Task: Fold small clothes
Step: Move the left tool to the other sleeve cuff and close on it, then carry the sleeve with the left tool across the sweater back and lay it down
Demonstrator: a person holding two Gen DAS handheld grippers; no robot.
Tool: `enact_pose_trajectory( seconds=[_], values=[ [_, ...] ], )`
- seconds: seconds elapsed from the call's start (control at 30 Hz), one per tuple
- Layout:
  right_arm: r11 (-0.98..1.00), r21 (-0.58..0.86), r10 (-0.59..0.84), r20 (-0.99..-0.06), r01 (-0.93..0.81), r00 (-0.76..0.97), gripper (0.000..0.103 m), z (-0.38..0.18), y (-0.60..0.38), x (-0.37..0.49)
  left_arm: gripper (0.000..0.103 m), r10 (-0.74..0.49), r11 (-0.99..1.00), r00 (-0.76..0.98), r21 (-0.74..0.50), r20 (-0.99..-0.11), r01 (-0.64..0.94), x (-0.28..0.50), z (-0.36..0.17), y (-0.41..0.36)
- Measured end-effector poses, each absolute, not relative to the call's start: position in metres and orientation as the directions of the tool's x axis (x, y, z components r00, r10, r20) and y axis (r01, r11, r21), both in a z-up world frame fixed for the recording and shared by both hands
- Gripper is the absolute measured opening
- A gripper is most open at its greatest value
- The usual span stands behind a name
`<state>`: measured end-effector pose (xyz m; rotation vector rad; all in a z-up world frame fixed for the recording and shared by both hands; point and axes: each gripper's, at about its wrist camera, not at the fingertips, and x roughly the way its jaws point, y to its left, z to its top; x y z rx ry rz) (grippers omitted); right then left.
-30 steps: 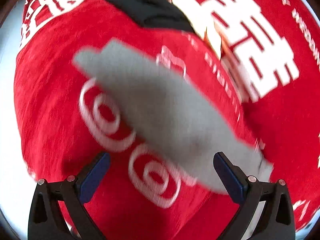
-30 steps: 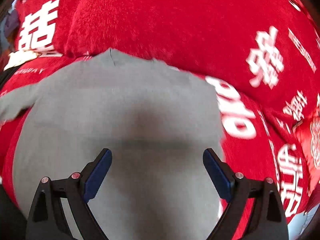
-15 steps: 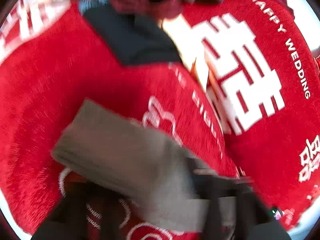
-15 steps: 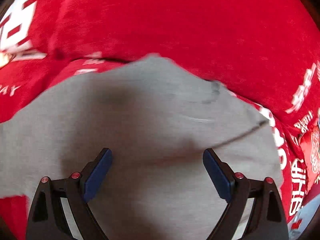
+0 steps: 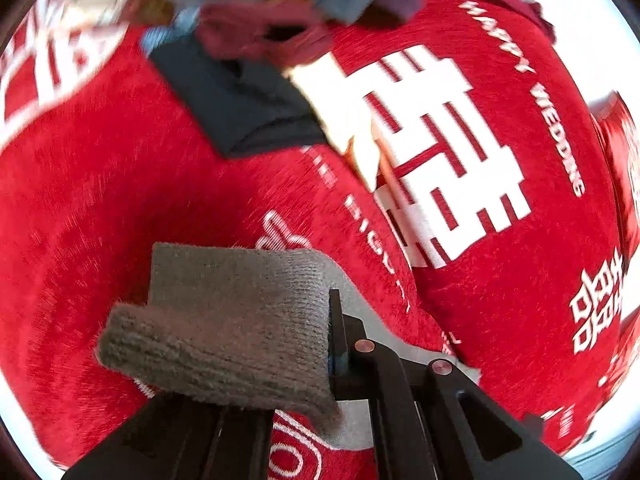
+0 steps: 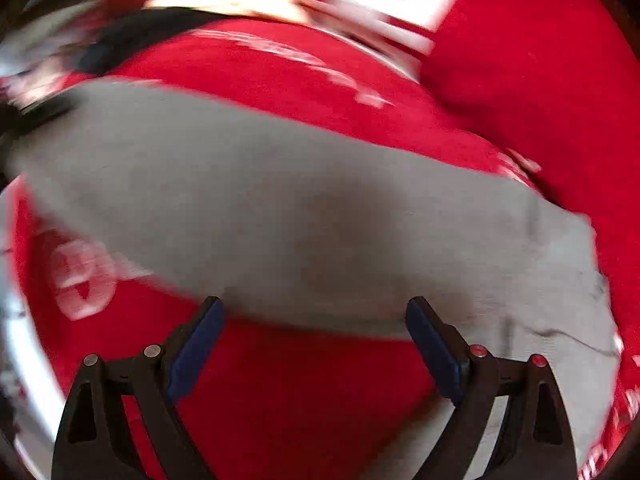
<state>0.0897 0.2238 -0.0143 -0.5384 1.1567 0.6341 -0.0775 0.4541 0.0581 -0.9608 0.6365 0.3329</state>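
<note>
Two grippers work on one grey garment (image 5: 240,320), a ribbed knit piece lying on a red blanket (image 5: 100,200) printed with large white characters. From the left wrist view, the left gripper (image 5: 332,356) has its jaws pressed together on a bunched edge of the garment; the cloth drapes thickly over the left finger and hides it, while the right finger (image 5: 340,340) stands bare against the fabric. The pinch sits at the end of the piece, probably so that this end can be lifted and carried over the rest for a fold; the held end stands up from the blanket as a rolled lip. Toward the far edge of the blanket lies a dark folded piece (image 5: 244,112), and beyond it a loose heap of other clothes (image 5: 304,12), red and blue, most likely waiting their turn or already done; which, I cannot tell. From the right wrist view, blurred by motion, the right gripper (image 6: 316,344) has its jaws spread wide with nothing between the blue pads (image 6: 196,344). It hangs over the near edge of the grey garment (image 6: 320,208), which stretches flat across the blanket (image 6: 520,60), so it seems placed to seize that free edge and match the left grip.
</note>
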Motion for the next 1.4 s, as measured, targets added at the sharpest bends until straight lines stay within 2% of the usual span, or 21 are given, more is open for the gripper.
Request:
enact_pose_trajectory(
  seconds=[0.1,0.17,0.27,0.4,0.47,0.53,0.6,0.7,0.77,0.83,0.93,1.03,1.1,1.3,1.4],
  values=[
    [0.707,-0.132,0.174,-0.919,-0.695,0.352,0.094,0.0,0.223,0.081,0.005,0.041,0.594,0.756,-0.593,-0.653,-0.544,-0.078,0.076,0.446],
    [0.765,-0.16,0.127,-0.912,-0.624,0.39,0.094,0.0,0.206,0.095,0.005,0.042,0.6,0.757,-0.589,-0.653,-0.541,-0.078,0.082,0.445],
    [0.898,-0.089,0.079,-0.931,-0.43,0.358,0.094,-0.008,0.154,0.134,0.005,0.064,0.627,0.736,-0.547,-0.674,-0.555,-0.075,0.086,0.441],
    [0.976,0.026,0.104,-0.928,-0.215,0.358,0.094,-0.014,0.1,0.16,0.005,0.065,0.634,0.719,-0.528,-0.692,-0.565,-0.071,0.082,0.443],
    [0.986,0.027,0.088,-0.925,-0.166,0.369,0.094,-0.017,0.091,0.172,0.005,0.051,0.622,0.717,-0.539,-0.695,-0.567,-0.072,0.079,0.447],
    [0.989,-0.031,0.027,-0.924,-0.145,0.382,0.094,-0.022,0.097,0.181,0.005,0.032,0.613,0.726,-0.56,-0.687,-0.558,-0.075,0.078,0.451],
    [0.973,-0.12,-0.034,-0.921,-0.198,0.388,0.094,-0.032,0.12,0.186,0.005,0.032,0.62,0.733,-0.561,-0.68,-0.548,-0.077,0.082,0.452],
    [0.933,-0.147,-0.006,-0.919,-0.329,0.393,0.094,-0.037,0.167,0.173,0.005,0.038,0.645,0.726,-0.538,-0.686,-0.542,-0.073,0.084,0.447],
    [0.888,-0.091,0.088,-0.929,-0.452,0.359,0.094,-0.035,0.197,0.156,0.005,0.055,0.663,0.715,-0.51,-0.697,-0.548,-0.068,0.082,0.444],
    [0.807,0.031,0.23,-0.936,-0.59,0.266,0.094,-0.024,0.219,0.13,0.005,0.062,0.657,0.703,-0.502,-0.708,-0.563,-0.065,0.079,0.443],
    [0.743,0.086,0.338,-0.904,-0.663,0.263,0.094,0.003,0.212,0.105,0.005,0.067,0.65,0.703,-0.504,-0.708,-0.569,-0.063,0.082,0.437],
    [0.774,0.102,0.354,-0.888,-0.625,0.293,0.094,0.022,0.156,0.105,0.005,0.078,0.697,0.701,-0.463,-0.709,-0.547,-0.053,0.096,0.413],
    [0.815,0.062,0.31,-0.887,-0.576,0.343,0.094,0.027,0.11,0.109,0.005,0.073,0.749,0.702,-0.426,-0.708,-0.507,-0.04,0.111,0.383],
    [0.937,-0.083,0.076,-0.9,-0.34,0.428,0.094,0.029,-0.061,0.132,0.005,0.008,0.883,0.719,-0.333,-0.695,-0.331,0.011,0.152,0.261],
    [0.976,-0.073,0.022,-0.905,-0.205,0.425,0.094,0.027,-0.14,0.132,0.005,-0.046,0.933,0.703,-0.283,-0.709,-0.224,0.043,0.163,0.185]
  ],
)
